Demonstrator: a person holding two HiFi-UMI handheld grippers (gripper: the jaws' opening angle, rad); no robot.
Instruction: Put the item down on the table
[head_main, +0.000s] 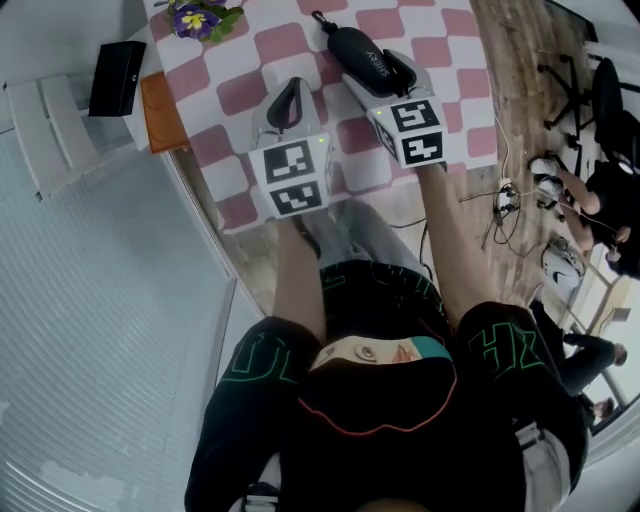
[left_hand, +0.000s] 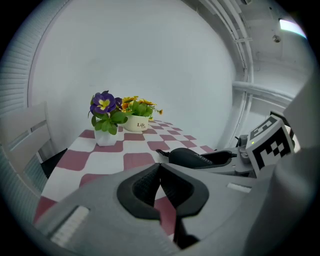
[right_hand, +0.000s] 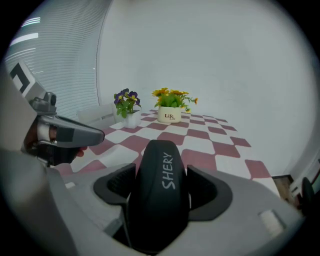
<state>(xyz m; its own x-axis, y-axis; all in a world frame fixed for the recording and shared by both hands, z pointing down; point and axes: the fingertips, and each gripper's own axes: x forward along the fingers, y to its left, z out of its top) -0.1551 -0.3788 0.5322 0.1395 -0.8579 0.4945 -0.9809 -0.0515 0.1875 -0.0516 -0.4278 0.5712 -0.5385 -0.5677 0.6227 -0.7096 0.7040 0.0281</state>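
Right gripper: jaws clamped on the black case, one pad against each long side. The case's long axis runs parallel to the jaws. Its rounded end projects forward past the jaw tips, over the checkered table. Left gripper: jaws closed together, nothing between them.

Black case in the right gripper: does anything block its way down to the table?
Nothing visible does. The right gripper holds the black case over bare checkered table; both flower pots stand far back, the left gripper aside.
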